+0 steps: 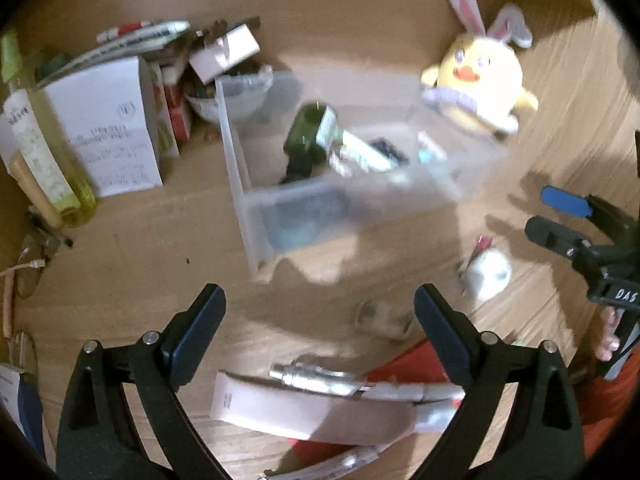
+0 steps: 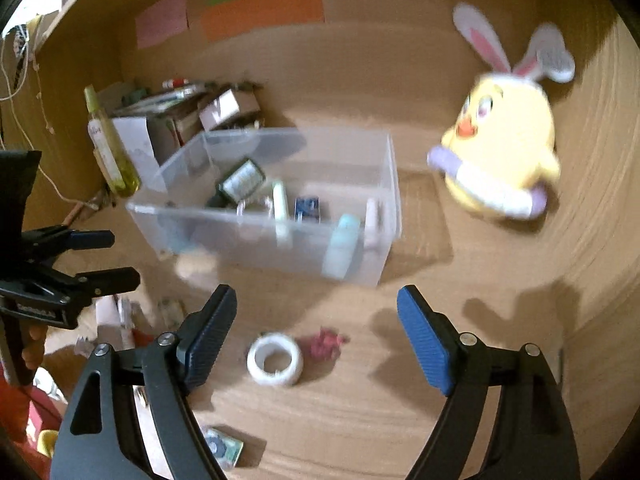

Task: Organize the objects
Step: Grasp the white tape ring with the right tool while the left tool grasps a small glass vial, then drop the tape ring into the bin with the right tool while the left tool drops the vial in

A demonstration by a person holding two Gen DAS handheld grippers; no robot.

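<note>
A clear plastic bin (image 1: 256, 196) (image 2: 384, 176) sits mid-table and holds a green bottle (image 1: 308, 128) (image 2: 240, 178), tubes and small items. My left gripper (image 1: 320, 312) is open and empty above a pink tube (image 1: 304, 408) and a silver tube (image 1: 312, 376). My right gripper (image 2: 316, 312) is open and empty over a white tape roll (image 2: 274, 358) (image 1: 490, 274) and a red crumpled scrap (image 2: 326, 342). Each gripper also shows in the other view, the right one (image 1: 560, 220) and the left one (image 2: 116, 258).
A yellow plush chick with bunny ears (image 1: 480, 80) (image 2: 504, 156) stands right of the bin. Boxes, a white carton (image 1: 108, 128) and a yellow-green bottle (image 1: 48, 152) (image 2: 110, 148) crowd the back left. A small green packet (image 2: 224, 446) lies near my right gripper.
</note>
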